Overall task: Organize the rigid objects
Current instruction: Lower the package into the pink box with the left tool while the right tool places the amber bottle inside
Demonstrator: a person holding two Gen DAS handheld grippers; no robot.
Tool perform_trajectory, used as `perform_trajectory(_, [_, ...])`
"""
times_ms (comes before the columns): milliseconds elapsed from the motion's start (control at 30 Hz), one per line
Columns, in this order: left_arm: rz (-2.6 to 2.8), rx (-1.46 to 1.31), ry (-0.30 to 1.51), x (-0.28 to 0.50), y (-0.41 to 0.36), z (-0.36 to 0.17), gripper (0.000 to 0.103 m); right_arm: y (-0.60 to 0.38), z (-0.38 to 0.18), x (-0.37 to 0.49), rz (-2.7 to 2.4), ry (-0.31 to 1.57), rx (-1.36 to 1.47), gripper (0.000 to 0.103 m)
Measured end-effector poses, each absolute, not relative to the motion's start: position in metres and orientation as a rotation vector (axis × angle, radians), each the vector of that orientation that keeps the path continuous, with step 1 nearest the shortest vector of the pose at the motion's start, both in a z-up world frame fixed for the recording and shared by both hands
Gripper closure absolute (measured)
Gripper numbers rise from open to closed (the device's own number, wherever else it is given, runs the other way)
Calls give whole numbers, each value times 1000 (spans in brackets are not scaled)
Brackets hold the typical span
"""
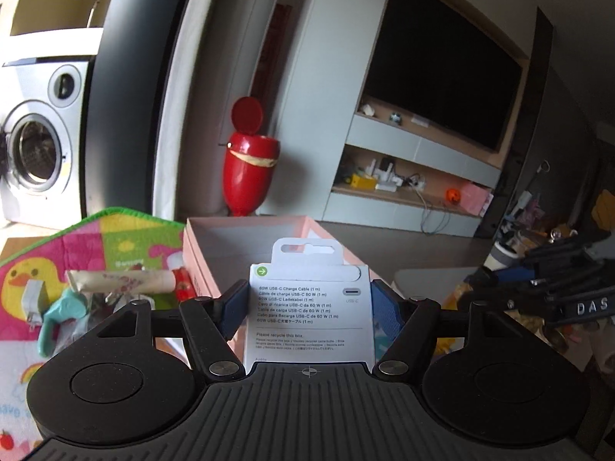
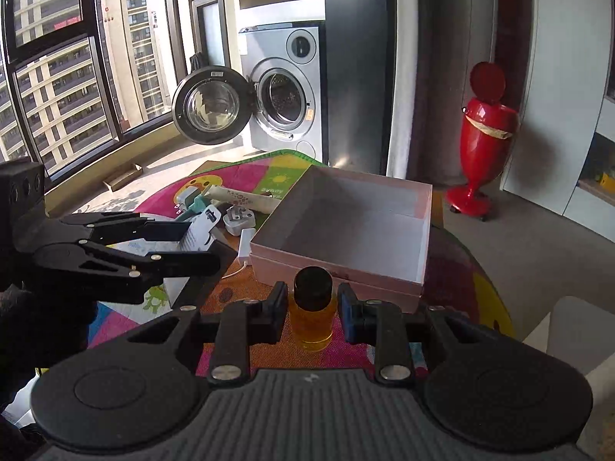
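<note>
My left gripper (image 1: pixel 309 301) is shut on a white USB-C cable box (image 1: pixel 311 307), held upright in front of the open pink box (image 1: pixel 200 246). From the right wrist view the left gripper (image 2: pixel 200 244) appears at the left, still clamping that white cable box (image 2: pixel 198 232). My right gripper (image 2: pixel 313 303) is shut on a small amber bottle (image 2: pixel 313 317) with a black cap, held just short of the near wall of the pink box (image 2: pixel 338 269), whose inside looks empty. In the left wrist view the right gripper (image 1: pixel 499 288) shows at the right edge.
On the colourful play mat (image 2: pixel 246 176) left of the box lie a cream tube (image 2: pixel 242 196), a white plug (image 2: pixel 239 219), a teal item (image 1: pixel 57 317) and a white charger (image 1: pixel 32 296). A red bin (image 2: pixel 484 130) and a washing machine (image 2: pixel 284 96) with its door open stand behind.
</note>
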State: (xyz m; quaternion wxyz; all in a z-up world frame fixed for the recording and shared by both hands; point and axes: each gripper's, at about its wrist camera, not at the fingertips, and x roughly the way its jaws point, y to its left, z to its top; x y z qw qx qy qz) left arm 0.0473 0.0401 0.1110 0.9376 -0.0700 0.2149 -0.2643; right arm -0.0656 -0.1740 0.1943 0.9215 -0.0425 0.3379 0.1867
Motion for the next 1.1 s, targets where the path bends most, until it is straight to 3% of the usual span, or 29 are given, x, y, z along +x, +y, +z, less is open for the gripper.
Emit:
perform_trajectory(67, [-538, -157, 398, 85, 24, 123, 30, -184, 191, -68, 371, 670, -72, 76])
perform_trajectory(233, [-482, -145, 505, 148, 1, 107, 34, -200, 184, -66, 340, 636, -51, 76])
perform_trajectory(500, [-387, -144, 462, 70, 55, 78, 34, -200, 181, -17, 328, 601, 19, 76])
perform_trajectory(667, [-357, -98, 543, 26, 84, 58, 34, -170, 164, 46, 376, 667, 62, 76])
perform_trajectory(867, [-287, -156, 590, 12, 113, 43, 34, -136, 117, 100, 322, 782, 45, 76])
perform_trajectory(1100, [-242, -201, 620, 26, 121, 32, 34, -116, 90, 95, 290, 771, -109, 75])
